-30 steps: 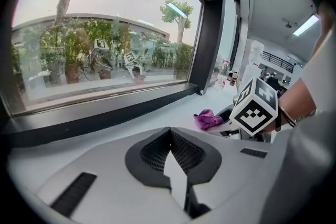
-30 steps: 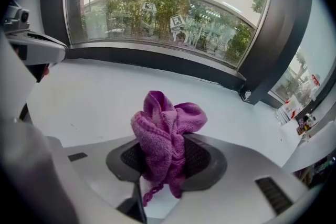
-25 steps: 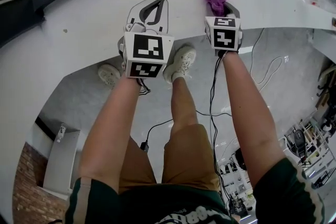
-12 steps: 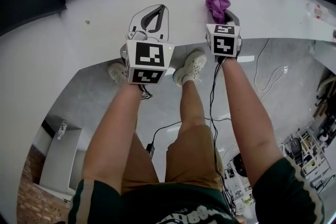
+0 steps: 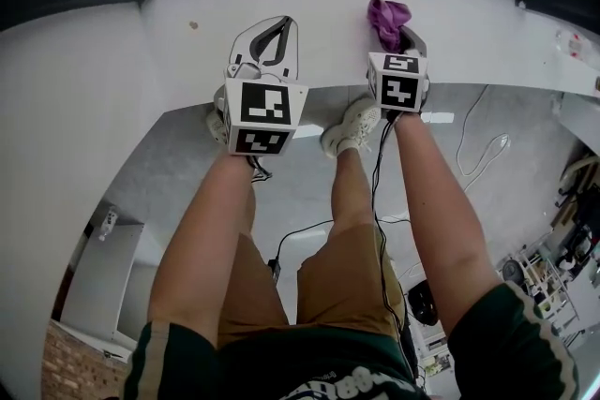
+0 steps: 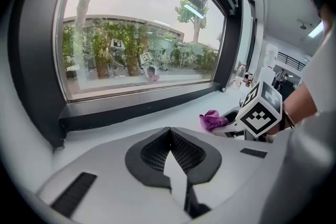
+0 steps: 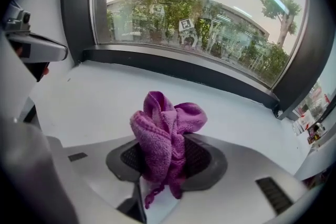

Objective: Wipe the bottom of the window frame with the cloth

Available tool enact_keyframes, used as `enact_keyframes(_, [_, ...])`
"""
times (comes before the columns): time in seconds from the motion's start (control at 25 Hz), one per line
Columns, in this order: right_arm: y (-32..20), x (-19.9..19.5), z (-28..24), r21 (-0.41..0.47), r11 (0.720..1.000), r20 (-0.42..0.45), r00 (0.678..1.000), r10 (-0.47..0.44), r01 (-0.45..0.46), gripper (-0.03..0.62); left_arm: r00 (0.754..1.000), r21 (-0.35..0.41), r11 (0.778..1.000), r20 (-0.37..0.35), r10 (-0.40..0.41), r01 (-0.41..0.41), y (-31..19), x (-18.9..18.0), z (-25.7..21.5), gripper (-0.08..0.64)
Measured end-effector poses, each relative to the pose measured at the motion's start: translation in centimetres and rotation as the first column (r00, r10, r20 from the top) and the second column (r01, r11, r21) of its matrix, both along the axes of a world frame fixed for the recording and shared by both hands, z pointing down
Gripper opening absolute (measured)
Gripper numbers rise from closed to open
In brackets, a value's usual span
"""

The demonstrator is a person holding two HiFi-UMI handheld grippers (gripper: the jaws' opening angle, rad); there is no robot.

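Cloth point(image 7: 163, 128) juts lengthwise toward window frame point(image 7: 184, 73), clamped by right tool point(image 7: 169, 162); left tool point(image 6: 170, 134) closed, empty.

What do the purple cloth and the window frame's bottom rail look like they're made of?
The purple cloth: fuzzy looped pile, likely microfibre or terry. The bottom rail: dark, smooth and matte with crisp edges, probably painted metal, though plastic is possible.
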State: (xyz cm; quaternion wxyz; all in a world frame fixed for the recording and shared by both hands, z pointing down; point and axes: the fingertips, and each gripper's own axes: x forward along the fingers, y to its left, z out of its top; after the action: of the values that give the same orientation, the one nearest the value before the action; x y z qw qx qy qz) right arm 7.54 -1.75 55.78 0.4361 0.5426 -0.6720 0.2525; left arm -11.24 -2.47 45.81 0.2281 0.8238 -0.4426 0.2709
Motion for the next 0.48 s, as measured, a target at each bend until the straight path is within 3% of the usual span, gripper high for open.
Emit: enact_keyframes(0.48, [0.1,-9.1,0.1,-0.004,0.994,0.061,0.992,-0.111,0.111,0.164,0.997,-0.016,0.997,0.004,-0.078,0.078,0.8,-6.1,-0.2,0.008])
